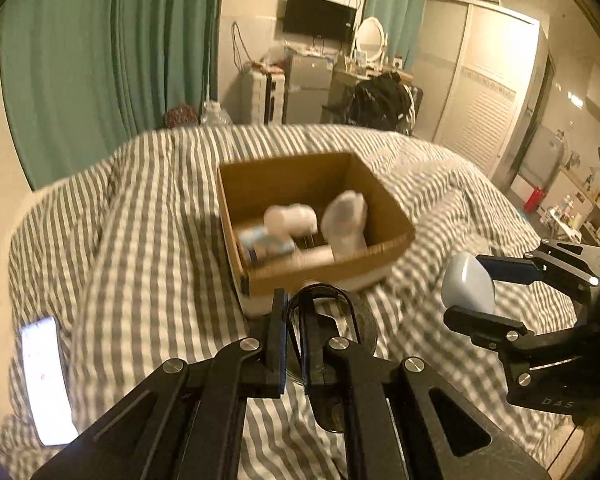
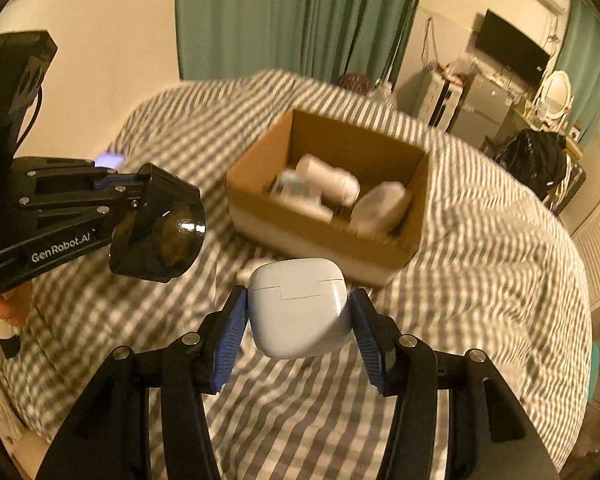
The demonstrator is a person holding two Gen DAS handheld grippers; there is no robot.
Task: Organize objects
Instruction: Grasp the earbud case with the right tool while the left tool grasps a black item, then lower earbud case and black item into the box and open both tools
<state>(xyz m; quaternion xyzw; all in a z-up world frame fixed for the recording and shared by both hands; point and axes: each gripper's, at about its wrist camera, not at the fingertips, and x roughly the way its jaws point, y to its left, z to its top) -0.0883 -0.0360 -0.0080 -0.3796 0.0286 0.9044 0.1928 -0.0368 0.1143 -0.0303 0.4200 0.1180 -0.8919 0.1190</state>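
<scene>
My right gripper point(image 2: 298, 300) is shut on a white earbud case point(image 2: 296, 312), its blue pads point(image 2: 230, 340) pressing the case's two sides above the striped bed. In the left wrist view the same case point(image 1: 466, 284) and right gripper point(image 1: 472, 288) hang at the right. My left gripper point(image 1: 294, 300) is shut on the thin rim of a glossy black round object point(image 1: 362, 320). From the right wrist view that object point(image 2: 160, 232) is held out from the left gripper point(image 2: 142, 190) at the left. An open cardboard box point(image 1: 328, 268) sits on the bed ahead, holding several white items.
A grey-and-white striped duvet point(image 1: 140, 220) covers the bed under both grippers. A phone with a lit screen point(image 1: 40, 380) lies at the bed's left edge. Green curtains point(image 1: 100, 60), a wardrobe point(image 1: 488, 92) and a cluttered dresser point(image 1: 372, 76) stand beyond the bed.
</scene>
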